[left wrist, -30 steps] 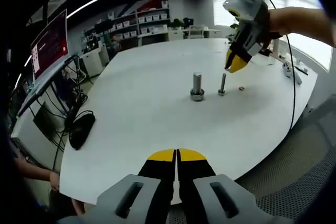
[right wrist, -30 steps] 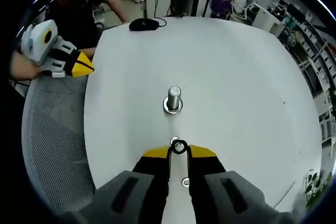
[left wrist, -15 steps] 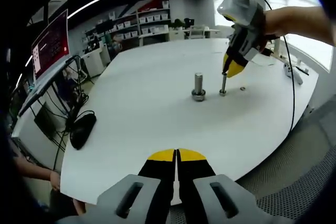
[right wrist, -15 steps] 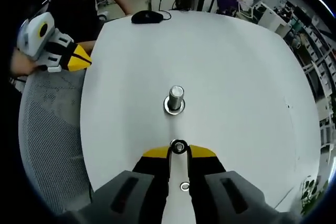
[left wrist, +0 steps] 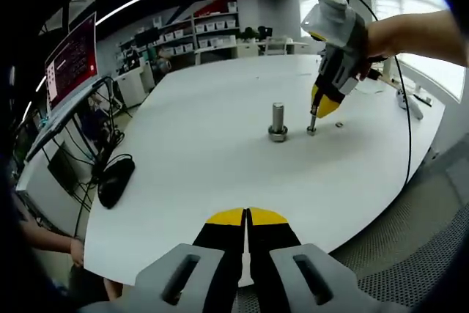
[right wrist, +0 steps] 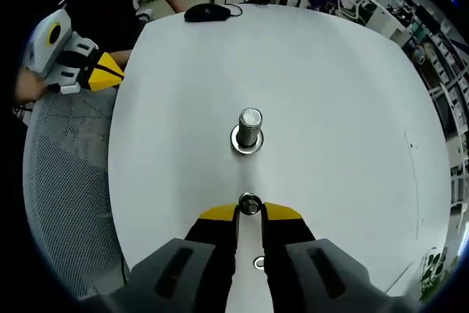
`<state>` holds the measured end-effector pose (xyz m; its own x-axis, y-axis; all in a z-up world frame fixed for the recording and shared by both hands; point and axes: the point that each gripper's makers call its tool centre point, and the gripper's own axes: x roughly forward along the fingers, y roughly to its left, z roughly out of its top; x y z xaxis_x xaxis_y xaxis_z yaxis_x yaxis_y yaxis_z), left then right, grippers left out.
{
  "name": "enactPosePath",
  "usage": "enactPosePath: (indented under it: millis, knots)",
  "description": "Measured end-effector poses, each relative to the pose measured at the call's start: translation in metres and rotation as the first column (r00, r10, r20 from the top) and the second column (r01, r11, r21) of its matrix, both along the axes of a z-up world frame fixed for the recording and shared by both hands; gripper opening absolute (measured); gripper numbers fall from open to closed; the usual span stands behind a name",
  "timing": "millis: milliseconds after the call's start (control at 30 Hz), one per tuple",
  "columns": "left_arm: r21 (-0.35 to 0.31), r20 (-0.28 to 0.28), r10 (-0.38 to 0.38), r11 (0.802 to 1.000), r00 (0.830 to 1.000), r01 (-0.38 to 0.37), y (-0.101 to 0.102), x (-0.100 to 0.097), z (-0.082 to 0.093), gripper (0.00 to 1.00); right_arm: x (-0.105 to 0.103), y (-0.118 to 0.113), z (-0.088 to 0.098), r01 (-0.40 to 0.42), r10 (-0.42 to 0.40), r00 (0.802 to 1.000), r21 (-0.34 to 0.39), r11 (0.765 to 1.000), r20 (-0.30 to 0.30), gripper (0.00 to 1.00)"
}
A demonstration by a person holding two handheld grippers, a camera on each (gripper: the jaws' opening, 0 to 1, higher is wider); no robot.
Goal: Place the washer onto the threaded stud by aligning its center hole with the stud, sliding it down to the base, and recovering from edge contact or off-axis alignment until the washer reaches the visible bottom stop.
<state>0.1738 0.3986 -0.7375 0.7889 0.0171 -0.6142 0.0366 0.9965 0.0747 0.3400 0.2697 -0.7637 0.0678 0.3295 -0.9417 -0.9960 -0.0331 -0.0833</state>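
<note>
My right gripper (right wrist: 249, 211) is shut on a small metal washer (right wrist: 250, 204), pinched flat between its yellow tips. In the left gripper view that gripper (left wrist: 320, 106) points down on the top of a thin threaded stud (left wrist: 311, 121) standing on the white table (left wrist: 198, 144). The stud's shaft below the tips is bare. Just left of it stands a thicker bolt (left wrist: 277, 122), which in the right gripper view is the upright bolt (right wrist: 248, 130) with a ring at its foot. My left gripper (left wrist: 246, 215) is shut and holds nothing, low at the table's near edge.
A spare washer (right wrist: 259, 262) lies on the table between my right jaws; it is the small washer (left wrist: 338, 124) right of the stud. A black mouse (left wrist: 116, 180) and a monitor (left wrist: 69, 60) sit far left. A grey mesh chair (right wrist: 66, 181) borders the table, beside a person's hand gripping the left gripper (right wrist: 80, 67).
The right gripper has come down and leftward with the washer, from above and to the right of the thin stud to its top. The left gripper has stayed put.
</note>
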Motion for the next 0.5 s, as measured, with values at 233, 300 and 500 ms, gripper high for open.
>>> enactPosePath:
  millis: [233, 300, 500]
  knots:
    - [0.005, -0.002, -0.001, 1.000, 1.000, 0.001, 0.001, 0.000, -0.001, 0.00, 0.001, 0.000, -0.010, 0.013, -0.013, 1.000, -0.015, 1.000, -0.019, 0.14]
    - [0.007, -0.003, -0.002, 1.000, 1.000, 0.002, 0.001, 0.000, -0.001, 0.00, 0.000, 0.000, -0.013, 0.009, -0.009, 1.000, -0.022, 1.000, -0.021, 0.14]
    - [0.012, 0.000, 0.000, 1.000, 1.000, 0.000, 0.002, 0.000, -0.001, 0.00, 0.000, -0.001, -0.018, 0.001, -0.002, 1.000, -0.036, 0.999, -0.025, 0.14]
